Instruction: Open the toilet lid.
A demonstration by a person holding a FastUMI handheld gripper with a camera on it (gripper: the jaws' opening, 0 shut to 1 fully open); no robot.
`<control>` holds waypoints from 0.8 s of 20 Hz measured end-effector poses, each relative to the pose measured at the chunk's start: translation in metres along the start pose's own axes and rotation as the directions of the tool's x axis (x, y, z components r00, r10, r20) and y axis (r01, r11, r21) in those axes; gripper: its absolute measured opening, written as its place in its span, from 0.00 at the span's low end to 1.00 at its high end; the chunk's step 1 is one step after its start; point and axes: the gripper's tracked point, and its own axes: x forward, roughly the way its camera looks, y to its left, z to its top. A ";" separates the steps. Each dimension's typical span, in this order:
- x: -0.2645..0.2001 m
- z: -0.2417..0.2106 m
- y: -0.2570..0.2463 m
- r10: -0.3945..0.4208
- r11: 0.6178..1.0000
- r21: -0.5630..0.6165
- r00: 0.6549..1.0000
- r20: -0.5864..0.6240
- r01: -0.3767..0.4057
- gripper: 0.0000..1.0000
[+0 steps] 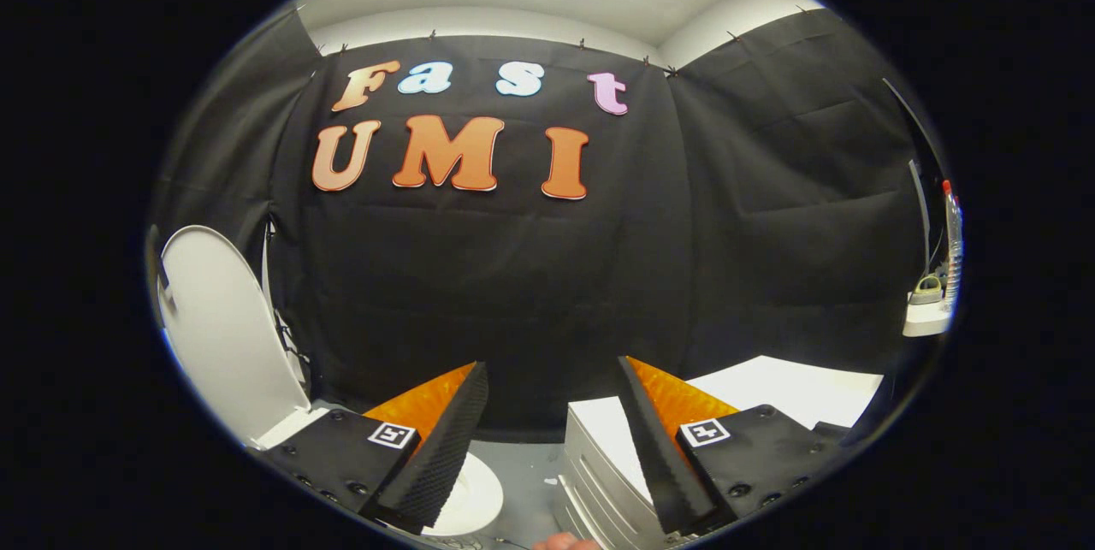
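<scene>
The white toilet lid (224, 328) stands raised, nearly upright, off to the left of my fingers and leaning back toward the black cloth wall. Below it a strip of the white toilet body (287, 423) shows beside the left finger. My gripper (552, 387) is open, its two fingers spread wide with only air between them, pointing at the cloth wall. The lid lies well clear of the left finger (449, 439); nothing touches either finger.
A white ridged box or cabinet (599, 464) sits under the right finger, with a white flat top (787, 383) beyond it. A round white object (470, 499) lies on the grey floor below the left finger. A small shelf with a bottle (951, 242) hangs at the far right.
</scene>
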 end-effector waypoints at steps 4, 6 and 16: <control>0.004 0.001 -0.014 -0.031 0.998 0.049 0.999 -0.006 0.031 0.97; 0.010 0.003 -0.021 -0.043 0.997 0.069 0.999 -0.006 0.044 0.97; 0.015 0.000 -0.027 -0.046 0.995 0.083 0.999 -0.013 0.047 0.96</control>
